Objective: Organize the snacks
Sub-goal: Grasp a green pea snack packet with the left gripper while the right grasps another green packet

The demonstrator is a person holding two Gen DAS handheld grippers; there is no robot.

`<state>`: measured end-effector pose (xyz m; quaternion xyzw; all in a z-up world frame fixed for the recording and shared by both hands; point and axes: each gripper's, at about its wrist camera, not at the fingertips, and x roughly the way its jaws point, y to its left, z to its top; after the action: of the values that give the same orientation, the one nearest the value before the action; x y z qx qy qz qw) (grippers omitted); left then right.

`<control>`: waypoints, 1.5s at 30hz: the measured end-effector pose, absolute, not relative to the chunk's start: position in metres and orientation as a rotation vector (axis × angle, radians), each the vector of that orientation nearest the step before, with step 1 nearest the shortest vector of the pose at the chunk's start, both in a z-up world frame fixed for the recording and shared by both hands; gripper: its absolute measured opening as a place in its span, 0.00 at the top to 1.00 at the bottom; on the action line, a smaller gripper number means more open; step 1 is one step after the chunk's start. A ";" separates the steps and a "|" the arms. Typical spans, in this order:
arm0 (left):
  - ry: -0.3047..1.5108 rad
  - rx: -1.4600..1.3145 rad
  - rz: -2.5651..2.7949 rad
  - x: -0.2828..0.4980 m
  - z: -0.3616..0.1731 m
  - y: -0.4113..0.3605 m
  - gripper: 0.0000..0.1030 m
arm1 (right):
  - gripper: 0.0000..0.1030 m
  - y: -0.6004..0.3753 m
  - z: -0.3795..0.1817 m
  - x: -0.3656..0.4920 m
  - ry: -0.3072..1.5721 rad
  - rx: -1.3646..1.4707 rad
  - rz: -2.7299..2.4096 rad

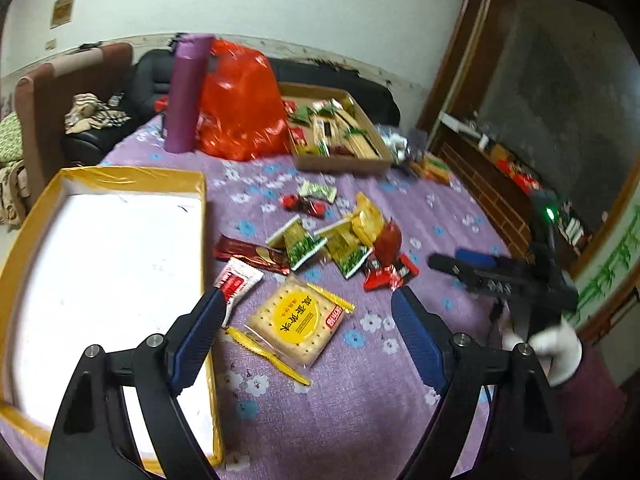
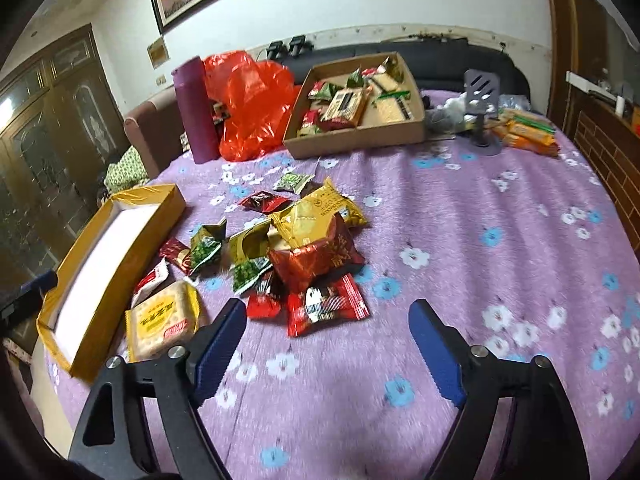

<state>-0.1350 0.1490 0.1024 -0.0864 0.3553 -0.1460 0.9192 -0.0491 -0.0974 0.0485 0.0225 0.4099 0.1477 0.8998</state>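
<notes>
I see a matt purple floral cloth (image 2: 460, 240) over the tabletop. The snack packets (image 2: 316, 256) on it are glossy foil and clear crinkly plastic. Beside them, the yellow box (image 1: 132, 178) looks like taped cardboard with a white paper floor. Beyond the packets, the brown tray (image 2: 360, 136) is plain matt cardboard, and the red bag (image 1: 240, 104) is thin shiny plastic.

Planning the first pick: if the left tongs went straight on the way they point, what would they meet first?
Probably the cracker packet, which lies on the purple cloth between the open left tongs, though depth is hard to judge.
</notes>
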 end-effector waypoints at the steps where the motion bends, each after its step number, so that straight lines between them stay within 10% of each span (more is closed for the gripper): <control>1: 0.738 -0.174 -0.313 -0.132 0.102 0.148 0.17 | 0.20 -0.094 0.046 -0.042 0.862 0.033 0.287; 14: 0.834 -0.165 -0.289 -0.073 0.085 0.129 0.17 | 0.27 -0.079 0.006 -0.010 0.895 0.037 0.322; 16: 0.858 -0.178 -0.289 -0.057 0.082 0.124 0.17 | 0.67 -0.084 0.003 -0.006 0.907 0.071 0.358; 18: 0.889 -0.166 -0.282 -0.041 0.077 0.118 0.17 | 0.85 -0.090 -0.001 -0.003 0.923 0.128 0.403; 21: 0.937 -0.137 -0.255 -0.016 0.065 0.109 0.17 | 0.88 -0.099 -0.006 -0.005 0.916 0.188 0.436; 29: 1.036 -0.188 -0.243 0.033 0.030 0.100 0.20 | 0.89 -0.118 0.000 -0.004 0.906 0.302 0.485; 31: 1.050 -0.148 -0.250 0.035 0.024 0.094 0.47 | 0.87 -0.125 -0.001 -0.003 0.907 0.345 0.499; 40: 0.974 -0.195 -0.274 0.014 0.039 0.108 0.53 | 0.53 -0.134 -0.002 0.000 0.923 0.438 0.554; 45: 0.908 -0.257 -0.304 -0.011 0.060 0.119 0.53 | 0.51 -0.128 0.000 -0.006 0.903 0.400 0.551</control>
<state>-0.0108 0.1193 0.0602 -0.1233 0.4356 -0.1456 0.8797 -0.0064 -0.1278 -0.0002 0.1897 0.4277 0.2609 0.8444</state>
